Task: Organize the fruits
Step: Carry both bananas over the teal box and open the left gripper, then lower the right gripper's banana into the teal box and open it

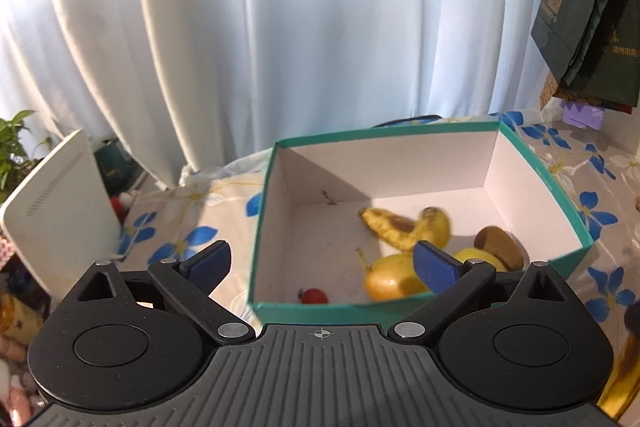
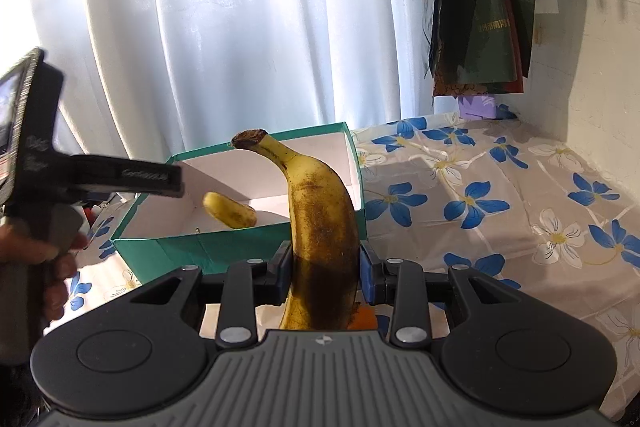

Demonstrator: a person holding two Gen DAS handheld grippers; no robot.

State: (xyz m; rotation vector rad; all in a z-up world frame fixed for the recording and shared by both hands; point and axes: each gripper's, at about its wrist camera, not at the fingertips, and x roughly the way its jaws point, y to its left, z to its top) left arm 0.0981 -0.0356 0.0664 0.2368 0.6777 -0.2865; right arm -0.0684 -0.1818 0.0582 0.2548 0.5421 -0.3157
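A teal box (image 1: 552,183) with a white inside stands on the flowered tablecloth. In it lie a spotted banana (image 1: 400,223), a yellow pear (image 1: 390,277), a kiwi (image 1: 498,245) and a small red fruit (image 1: 314,295). My left gripper (image 1: 322,265) is open and empty, just before the box's near wall. My right gripper (image 2: 325,269) is shut on a large spotted banana (image 2: 320,211), held upright, stem up, in front of the box (image 2: 224,247). The left gripper's body (image 2: 80,179) shows at the left of the right wrist view.
White curtains hang behind the table. Dark green bags (image 2: 488,7) hang at the upper right by the wall. A white device (image 1: 60,203) and a plant (image 1: 16,147) stand at the left. The flowered tablecloth (image 2: 500,195) stretches to the right of the box.
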